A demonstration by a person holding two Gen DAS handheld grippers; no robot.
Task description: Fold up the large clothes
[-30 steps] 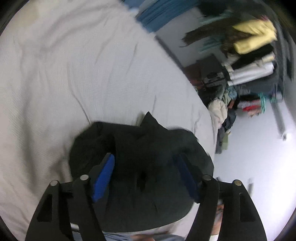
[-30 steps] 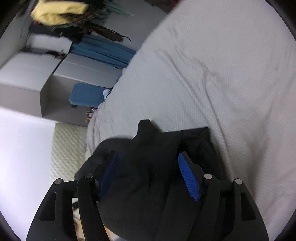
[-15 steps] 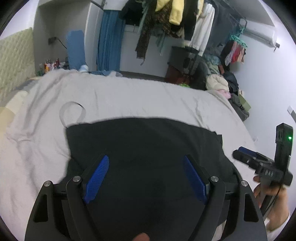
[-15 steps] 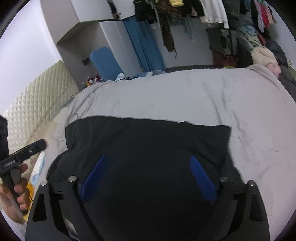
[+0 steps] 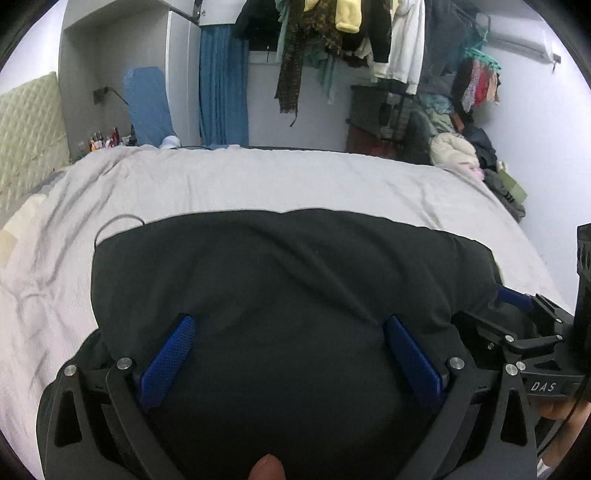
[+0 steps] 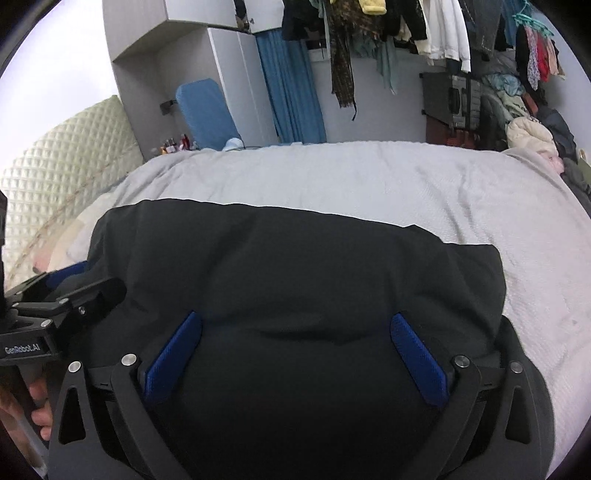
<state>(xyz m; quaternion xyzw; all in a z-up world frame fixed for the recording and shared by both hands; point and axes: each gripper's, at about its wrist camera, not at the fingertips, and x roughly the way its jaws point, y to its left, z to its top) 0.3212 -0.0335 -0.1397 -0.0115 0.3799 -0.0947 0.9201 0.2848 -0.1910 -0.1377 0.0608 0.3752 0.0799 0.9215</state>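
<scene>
A large black garment (image 5: 288, 266) lies spread on the grey bed sheet (image 5: 258, 177), its far edge running roughly straight across. My left gripper (image 5: 289, 319) hangs over its near part, jaws opening wide. The cloth lies under and between the blue pads (image 5: 170, 354), which do not press on it. My right gripper (image 6: 296, 316) hovers the same way over the garment (image 6: 295, 258), jaws opening, pads (image 6: 417, 354) clear of the cloth. Each gripper shows in the other's view: the right gripper (image 5: 491, 310) at the garment's right edge, the left gripper (image 6: 92, 280) at its left edge.
A thin dark cord loop (image 5: 118, 221) lies on the sheet by the garment's far left corner. A quilted headboard (image 6: 66, 155) stands at the left. Beyond the bed hang clothes on a rack (image 5: 351, 33), with a blue curtain (image 5: 221, 85) and a clothes pile (image 5: 454, 151).
Both views rolled from tilted to upright. The black garment went from a bunched heap between the jaws to a wide spread on the bed. Both pairs of jaws opened wider.
</scene>
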